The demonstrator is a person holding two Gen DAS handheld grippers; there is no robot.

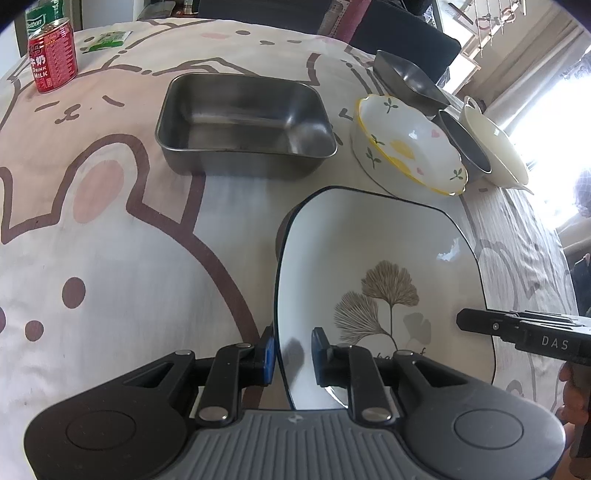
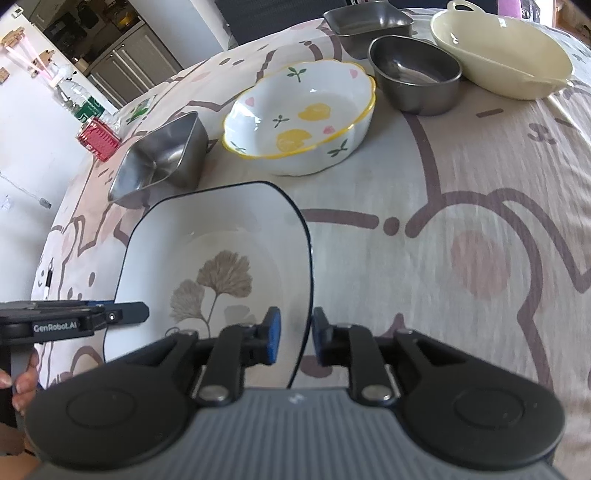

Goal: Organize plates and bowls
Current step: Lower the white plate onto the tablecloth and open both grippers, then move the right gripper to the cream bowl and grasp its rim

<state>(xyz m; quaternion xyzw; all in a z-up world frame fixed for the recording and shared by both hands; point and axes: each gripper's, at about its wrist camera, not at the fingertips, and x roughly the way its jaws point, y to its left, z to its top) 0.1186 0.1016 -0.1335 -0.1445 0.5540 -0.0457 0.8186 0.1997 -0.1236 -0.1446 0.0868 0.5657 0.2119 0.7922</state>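
A white square plate (image 1: 369, 240) (image 2: 221, 229) with a dark rim and a ginkgo-leaf print lies on the bunny-print tablecloth. My left gripper (image 1: 293, 354) straddles its left rim, one blue pad outside and one over the inside, with a gap showing. At the opposite rim my right gripper (image 2: 297, 336) straddles it the same way, and its pads stand clear of the edge. Each gripper shows side-on in the other's view. A dark shape peeks from under the plate's far edge. Beyond sit a flower-print bowl (image 1: 406, 147) (image 2: 299, 110), a round steel bowl (image 2: 413, 74) and a cream bowl (image 2: 498, 48).
A rectangular steel tray (image 1: 243, 110) (image 2: 159, 158) stands beyond the plate, and a second steel tray (image 2: 369, 22) sits at the far edge. A red milk can (image 1: 53, 55) and a green bottle stand at a corner. A person's hand (image 2: 22, 384) holds the left gripper.
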